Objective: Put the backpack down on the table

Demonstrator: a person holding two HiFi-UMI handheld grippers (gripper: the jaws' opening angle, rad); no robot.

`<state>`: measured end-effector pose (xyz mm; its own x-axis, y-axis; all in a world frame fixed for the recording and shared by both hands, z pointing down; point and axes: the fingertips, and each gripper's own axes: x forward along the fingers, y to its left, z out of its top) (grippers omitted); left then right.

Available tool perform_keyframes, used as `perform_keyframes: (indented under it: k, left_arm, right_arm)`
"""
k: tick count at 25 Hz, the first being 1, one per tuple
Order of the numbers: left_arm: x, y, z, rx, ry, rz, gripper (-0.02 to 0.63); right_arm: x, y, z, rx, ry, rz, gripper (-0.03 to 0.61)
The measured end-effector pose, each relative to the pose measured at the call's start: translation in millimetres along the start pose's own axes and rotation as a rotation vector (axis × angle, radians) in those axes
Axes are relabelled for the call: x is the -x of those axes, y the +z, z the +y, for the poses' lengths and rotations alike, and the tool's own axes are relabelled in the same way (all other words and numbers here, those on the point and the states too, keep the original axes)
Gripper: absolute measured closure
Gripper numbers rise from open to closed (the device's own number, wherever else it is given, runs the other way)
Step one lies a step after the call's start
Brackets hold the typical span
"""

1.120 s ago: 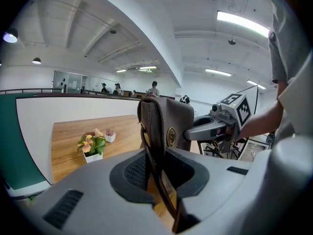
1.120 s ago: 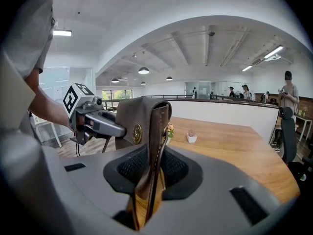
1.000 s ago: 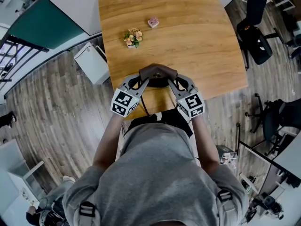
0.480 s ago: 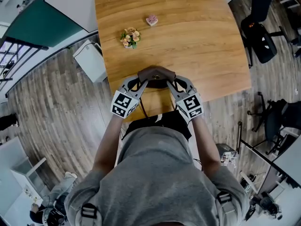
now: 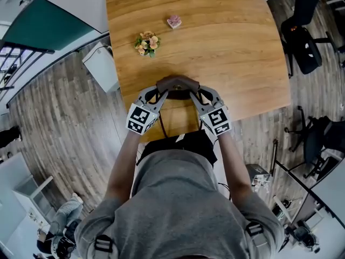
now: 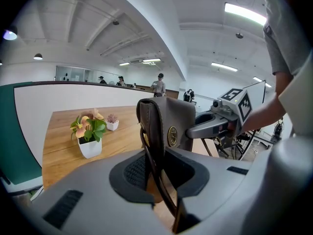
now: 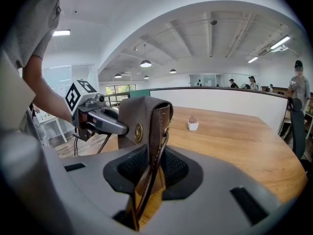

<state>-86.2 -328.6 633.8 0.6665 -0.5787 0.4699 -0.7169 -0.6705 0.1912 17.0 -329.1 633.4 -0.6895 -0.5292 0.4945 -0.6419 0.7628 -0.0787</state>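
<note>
A small brown leather backpack (image 5: 178, 85) hangs upright over the near part of the wooden table (image 5: 232, 47), held between both grippers. My left gripper (image 5: 161, 94) is shut on its left side, with a brown strap (image 6: 152, 166) pinched between the pads. My right gripper (image 5: 195, 94) is shut on the opposite side, gripping the strap (image 7: 150, 166) there. In the left gripper view the backpack (image 6: 168, 124) shows its round brass badge, and the right gripper (image 6: 215, 125) reaches in from the right. Whether the bag's bottom touches the table is hidden.
A white pot of orange flowers (image 5: 145, 43) and a tiny pink plant pot (image 5: 173, 21) stand farther back on the table. A white box (image 5: 102, 66) sits on the floor at the table's left. Black office chairs (image 5: 302, 36) stand to the right.
Both grippers have sunk a little toward the table with the backpack still held between them. The grip looks the same.
</note>
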Motion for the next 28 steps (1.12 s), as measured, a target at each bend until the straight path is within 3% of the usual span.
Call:
perform_keyframes:
  k: [21, 28]
  left_arm:
    - [-21.9, -20.1, 11.1, -0.001, 0.0, 0.014, 0.523]
    - [-15.7, -29.6, 6.4, 0.019, -0.013, 0.048, 0.505]
  right_arm:
    - [-16.0, -24.3, -11.8, -0.02, 0.034, 0.022, 0.469]
    - [-15.1, -39.7, -1.1, -0.015, 0.05, 0.089, 0.388]
